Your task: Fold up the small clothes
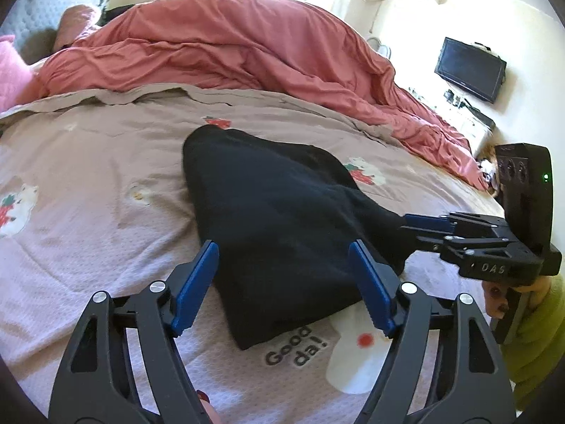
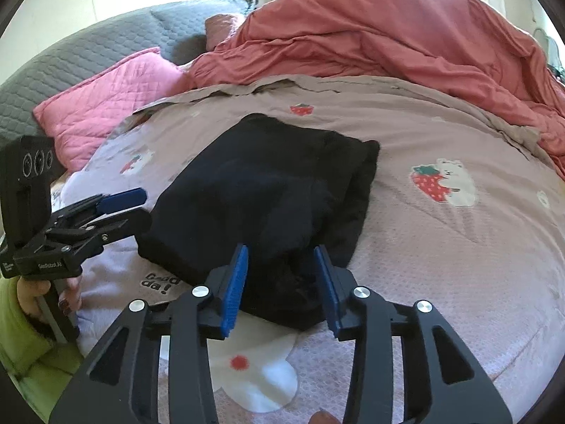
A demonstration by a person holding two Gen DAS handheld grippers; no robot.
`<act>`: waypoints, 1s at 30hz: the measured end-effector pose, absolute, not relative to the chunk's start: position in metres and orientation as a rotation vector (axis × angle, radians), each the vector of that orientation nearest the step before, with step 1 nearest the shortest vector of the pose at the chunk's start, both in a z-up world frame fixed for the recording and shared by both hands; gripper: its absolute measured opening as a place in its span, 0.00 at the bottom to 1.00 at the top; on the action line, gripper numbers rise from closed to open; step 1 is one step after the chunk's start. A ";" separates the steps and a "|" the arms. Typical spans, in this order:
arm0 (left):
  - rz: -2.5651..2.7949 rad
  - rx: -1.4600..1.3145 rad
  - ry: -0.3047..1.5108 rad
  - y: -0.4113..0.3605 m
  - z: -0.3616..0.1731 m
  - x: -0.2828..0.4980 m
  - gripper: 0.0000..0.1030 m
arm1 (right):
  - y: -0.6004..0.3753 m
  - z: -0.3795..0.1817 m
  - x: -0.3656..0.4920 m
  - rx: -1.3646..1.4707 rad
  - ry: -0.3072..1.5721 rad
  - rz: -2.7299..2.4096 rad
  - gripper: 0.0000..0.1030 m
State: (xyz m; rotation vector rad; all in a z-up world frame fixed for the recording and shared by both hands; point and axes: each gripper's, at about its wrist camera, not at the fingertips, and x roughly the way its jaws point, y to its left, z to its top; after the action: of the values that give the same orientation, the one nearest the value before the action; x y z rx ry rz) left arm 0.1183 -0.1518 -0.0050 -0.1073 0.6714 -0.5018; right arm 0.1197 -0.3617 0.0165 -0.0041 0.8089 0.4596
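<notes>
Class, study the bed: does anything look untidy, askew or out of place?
Yes. The red duvet lies crumpled in a heap along the far side, and the black garment sits bunched and uneven on the bedspread.

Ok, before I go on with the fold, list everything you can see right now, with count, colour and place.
Garment: one, black, partly folded, middle of the bed.
Bedspread: one, mauve with strawberry-bear prints, under the garment.
Duvet: one, coral red, heaped along the far side.
Pillow: one, pink, quilted, far left in the right wrist view.
Headboard: one, grey, quilted, behind the pillow.
Screen: one, black, on the wall at right.
Left gripper: blue pads, open, jaws either side of the garment's near edge.
Right gripper: blue pads, open around the garment's near corner.
Sleeves: lime green, at both hands.
</notes>
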 end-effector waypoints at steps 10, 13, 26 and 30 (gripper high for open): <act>-0.520 -0.043 0.730 -0.168 -0.017 0.135 0.66 | -0.353 -0.009 0.143 -0.005 0.915 0.546 0.24; -0.512 -0.038 0.737 -0.166 -0.019 0.133 0.66 | -0.357 0.002 0.127 0.007 0.908 0.557 0.19; -0.512 -0.084 0.746 -0.158 -0.020 0.129 0.66 | -0.373 -0.011 0.117 0.123 0.918 0.449 0.20; -0.498 -0.093 0.757 -0.154 -0.020 0.127 0.66 | -0.372 -0.011 0.116 0.131 0.923 0.419 0.21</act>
State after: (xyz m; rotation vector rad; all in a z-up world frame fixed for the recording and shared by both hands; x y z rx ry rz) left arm 0.1273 -0.1544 -0.0197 -0.0925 0.7575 -0.4984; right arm 0.1160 -0.3719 -0.0111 0.1305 0.9228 0.4187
